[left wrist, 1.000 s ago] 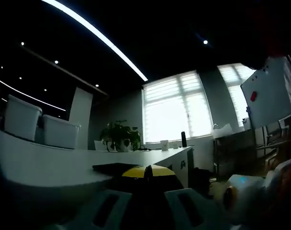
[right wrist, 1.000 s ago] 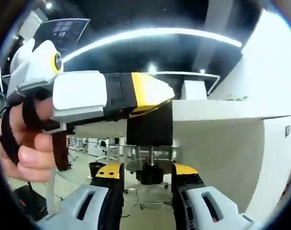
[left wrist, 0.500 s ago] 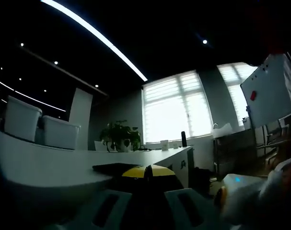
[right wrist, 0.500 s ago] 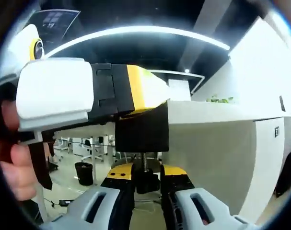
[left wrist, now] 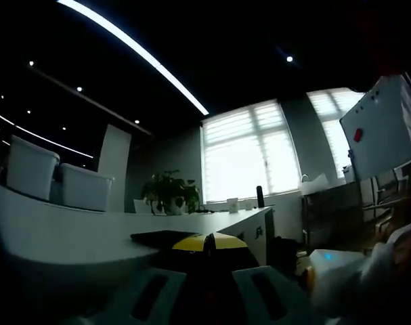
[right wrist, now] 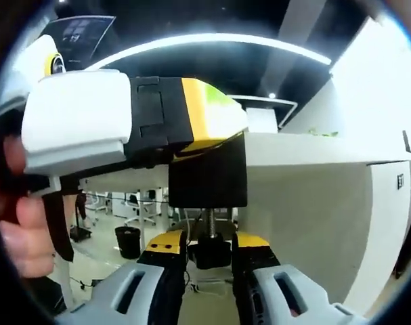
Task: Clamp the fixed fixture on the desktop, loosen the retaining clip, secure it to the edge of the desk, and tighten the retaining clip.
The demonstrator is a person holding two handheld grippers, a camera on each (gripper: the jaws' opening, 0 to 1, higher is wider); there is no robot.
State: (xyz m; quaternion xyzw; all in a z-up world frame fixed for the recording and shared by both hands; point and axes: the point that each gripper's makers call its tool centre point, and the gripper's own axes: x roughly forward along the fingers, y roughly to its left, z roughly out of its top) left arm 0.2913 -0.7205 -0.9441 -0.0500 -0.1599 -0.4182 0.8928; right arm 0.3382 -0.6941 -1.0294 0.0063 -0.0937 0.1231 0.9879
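- One fixture (right wrist: 208,172), a black block, sits on the edge of the white desk (right wrist: 307,152), its body hanging below the desk lip.
- One threaded screw (right wrist: 210,220) runs down from the fixture to one black knob (right wrist: 212,252), the retaining clip.
- Two hand-held grippers appear in the right gripper view. The left hand-held gripper (right wrist: 222,125) comes in from the left, its yellow-tipped jaws closed on the top of the fixture; a person's hand (right wrist: 15,223) holds its grip.
- The right hand-held gripper (right wrist: 210,249) rises from below with its two yellow-topped jaws set narrow, one on each side of the knob and touching it.
- The left gripper view looks along the desk top (left wrist: 70,237). Its own hand-held gripper (left wrist: 206,242) has the yellow tips together on the dark fixture (left wrist: 161,237) at the desk edge.
- That view adds things behind: one potted plant (left wrist: 170,193), two bright windows with blinds (left wrist: 249,152), two white chair backs (left wrist: 56,176), one whiteboard (left wrist: 378,128) and the white body of the right hand-held gripper at lower right (left wrist: 334,271).
- The right gripper view alone shows the screw, the knob and the underside of the desk, with chairs far off beneath it.
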